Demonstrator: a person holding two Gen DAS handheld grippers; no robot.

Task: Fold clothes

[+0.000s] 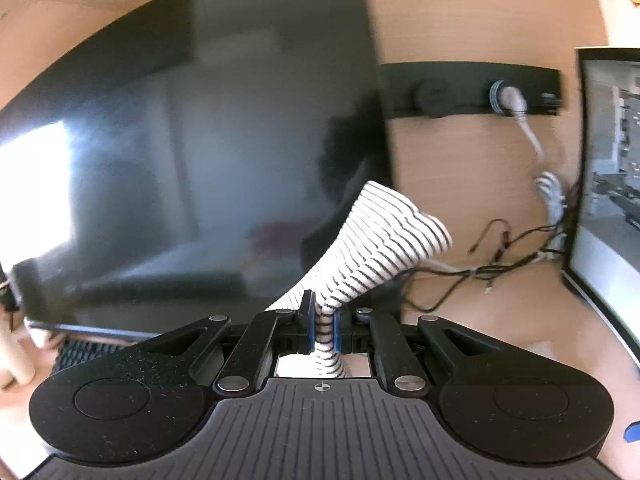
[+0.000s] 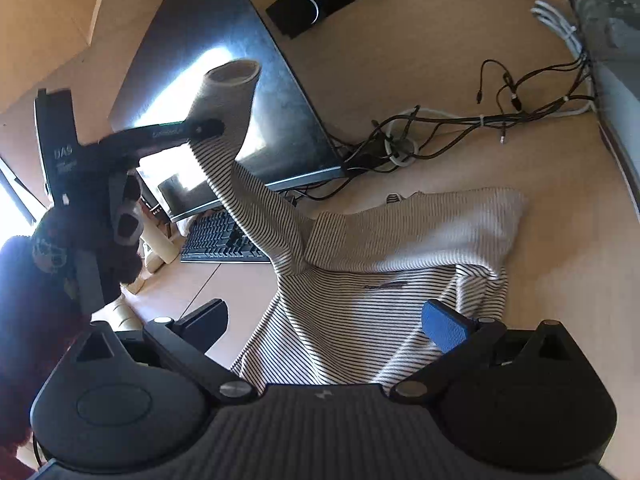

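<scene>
A white, black-striped long-sleeved shirt [image 2: 372, 280] lies partly folded on the wooden desk [image 2: 460, 100]. My left gripper [image 1: 322, 328] is shut on the shirt's sleeve [image 1: 376, 248] near the cuff, which sticks up beyond the jaws. In the right wrist view the left gripper [image 2: 196, 130] holds that sleeve [image 2: 240, 184] lifted high above the desk, cuff upward. My right gripper [image 2: 326, 320] is open and empty, hovering over the shirt's body, jaws set wide on either side of it.
A large dark monitor [image 1: 192, 152] stands behind the sleeve. A keyboard [image 2: 224, 238] lies under it. A tangle of black and white cables [image 2: 460, 128] lies at the back of the desk. A second screen [image 1: 612, 160] is at the right.
</scene>
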